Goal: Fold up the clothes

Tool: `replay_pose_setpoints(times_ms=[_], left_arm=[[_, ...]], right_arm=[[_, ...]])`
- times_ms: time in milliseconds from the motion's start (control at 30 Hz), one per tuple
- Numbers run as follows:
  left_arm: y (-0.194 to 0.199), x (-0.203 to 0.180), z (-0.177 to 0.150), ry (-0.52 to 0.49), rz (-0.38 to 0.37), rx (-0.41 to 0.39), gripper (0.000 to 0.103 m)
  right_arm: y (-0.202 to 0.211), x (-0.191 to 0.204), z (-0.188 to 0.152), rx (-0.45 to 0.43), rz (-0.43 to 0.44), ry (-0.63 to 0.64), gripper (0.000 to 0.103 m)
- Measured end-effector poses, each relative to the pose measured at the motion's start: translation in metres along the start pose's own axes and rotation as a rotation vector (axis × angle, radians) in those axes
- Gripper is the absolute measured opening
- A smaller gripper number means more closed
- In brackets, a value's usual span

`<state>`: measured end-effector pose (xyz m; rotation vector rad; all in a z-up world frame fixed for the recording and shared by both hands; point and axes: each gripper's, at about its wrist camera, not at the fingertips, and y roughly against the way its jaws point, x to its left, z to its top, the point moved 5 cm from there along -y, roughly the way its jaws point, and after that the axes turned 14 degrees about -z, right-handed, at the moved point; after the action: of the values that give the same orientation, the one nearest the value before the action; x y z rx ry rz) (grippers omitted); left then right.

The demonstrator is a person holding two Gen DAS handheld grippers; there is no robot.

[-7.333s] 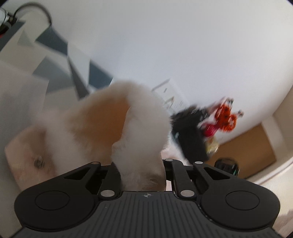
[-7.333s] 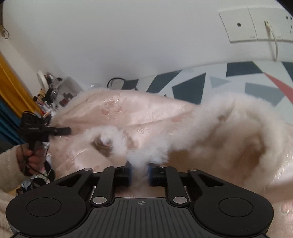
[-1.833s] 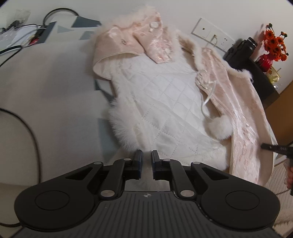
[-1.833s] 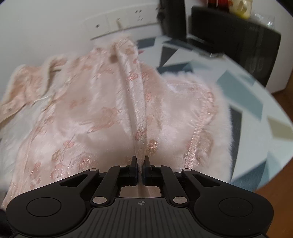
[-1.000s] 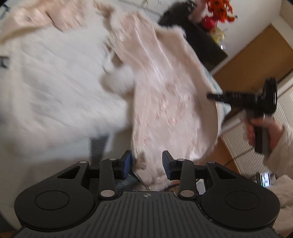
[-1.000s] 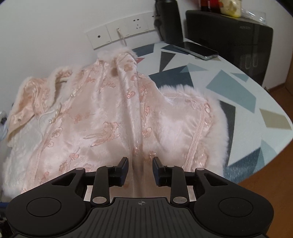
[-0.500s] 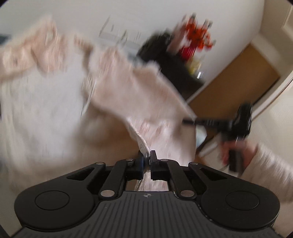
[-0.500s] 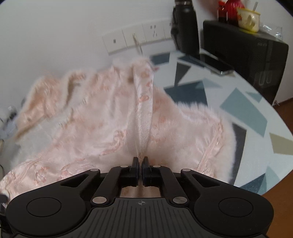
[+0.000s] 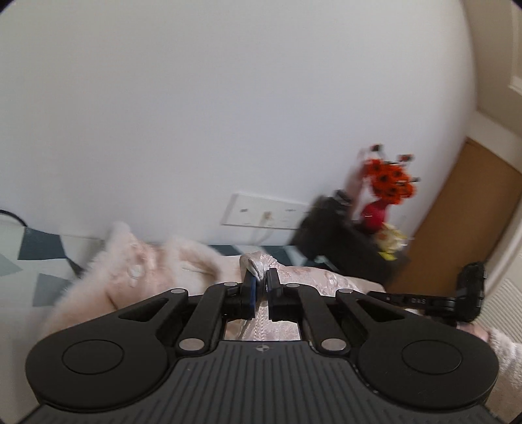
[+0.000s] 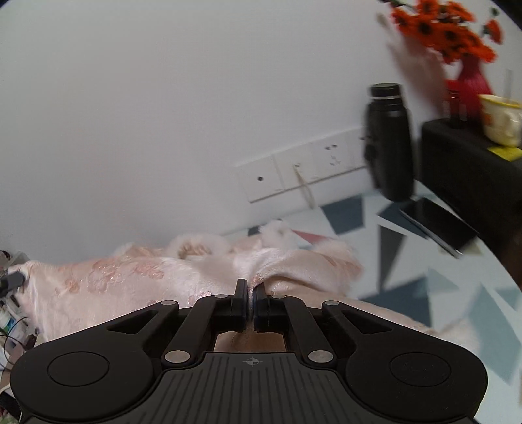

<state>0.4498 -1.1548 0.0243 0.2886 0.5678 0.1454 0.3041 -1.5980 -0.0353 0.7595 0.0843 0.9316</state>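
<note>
Left gripper (image 9: 260, 281) points slightly downward toward the wall, jaws pinched tight on a fold of the pink fur-trimmed jacket (image 9: 137, 270), fabric poking up between the pads. Right gripper (image 10: 248, 295) has the same tilt, jaws clamped on another fold of that jacket (image 10: 130, 277). The jacket drapes between both grips over the patterned table (image 10: 407, 280), bulk at 9 to 12 o'clock of each gripper. In the left view the right gripper (image 9: 375, 294) shows at 3 o'clock, held by a hand (image 9: 473, 329) in a fluffy sleeve.

Around: wall sockets (image 10: 303, 173) at 12, black bottle (image 10: 388, 143) and phone (image 10: 437, 225) at 1–2 o'clock, black box (image 10: 469, 156) with red vase of orange flowers (image 10: 450, 29) and a cup (image 10: 499, 117). Nothing blocks the grippers; the bottle stands nearest the cloth.
</note>
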Motion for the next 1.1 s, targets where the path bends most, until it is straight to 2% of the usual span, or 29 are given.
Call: replay_pose_setpoints(times_ms=[100, 167, 233, 300, 333, 400, 467, 567, 633, 767, 900, 1100], left_arm=[[-0.031, 0.039, -0.015, 0.044, 0.079, 0.072, 0.009], [-0.050, 0.064, -0.035, 0.096, 0.135, 0.136, 0.016], [-0.065, 0.083, -0.056, 0.147, 0.164, 0.190, 0.042], [-0.064, 0.090, -0.072, 0.183, 0.163, 0.204, 0.053], [-0.062, 0.092, -0.079, 0.197, 0.158, 0.208, 0.056], [-0.053, 0.088, -0.092, 0.216, 0.133, 0.223, 0.058], [-0.040, 0.073, -0.110, 0.223, 0.077, 0.264, 0.061], [-0.031, 0.042, -0.144, 0.262, -0.003, 0.340, 0.065], [-0.039, 0.025, -0.169, 0.296, -0.045, 0.401, 0.066], [-0.066, 0.003, -0.202, 0.293, -0.024, 0.486, 0.066], [-0.084, -0.010, -0.204, 0.307, -0.014, 0.468, 0.075], [-0.114, -0.010, -0.207, 0.269, 0.083, 0.483, 0.079]], right_arm=[[-0.050, 0.006, -0.001, 0.048, -0.011, 0.026, 0.003], [-0.079, 0.007, -0.011, 0.081, -0.040, 0.056, 0.006], [-0.103, 0.005, -0.024, 0.115, -0.069, 0.073, 0.014], [-0.114, -0.004, -0.034, 0.129, -0.089, 0.064, 0.031], [-0.114, -0.010, -0.038, 0.127, -0.095, 0.050, 0.034], [-0.104, -0.022, -0.043, 0.119, -0.076, 0.027, 0.042], [-0.089, -0.032, -0.050, 0.106, -0.067, 0.031, 0.048], [-0.065, -0.044, -0.065, 0.098, -0.083, 0.060, 0.050], [-0.052, -0.047, -0.077, 0.109, -0.076, 0.067, 0.050], [-0.039, -0.045, -0.096, 0.122, -0.087, 0.105, 0.051], [-0.037, -0.046, -0.099, 0.122, -0.087, 0.069, 0.051], [-0.036, -0.049, -0.098, 0.105, -0.086, 0.035, 0.051]])
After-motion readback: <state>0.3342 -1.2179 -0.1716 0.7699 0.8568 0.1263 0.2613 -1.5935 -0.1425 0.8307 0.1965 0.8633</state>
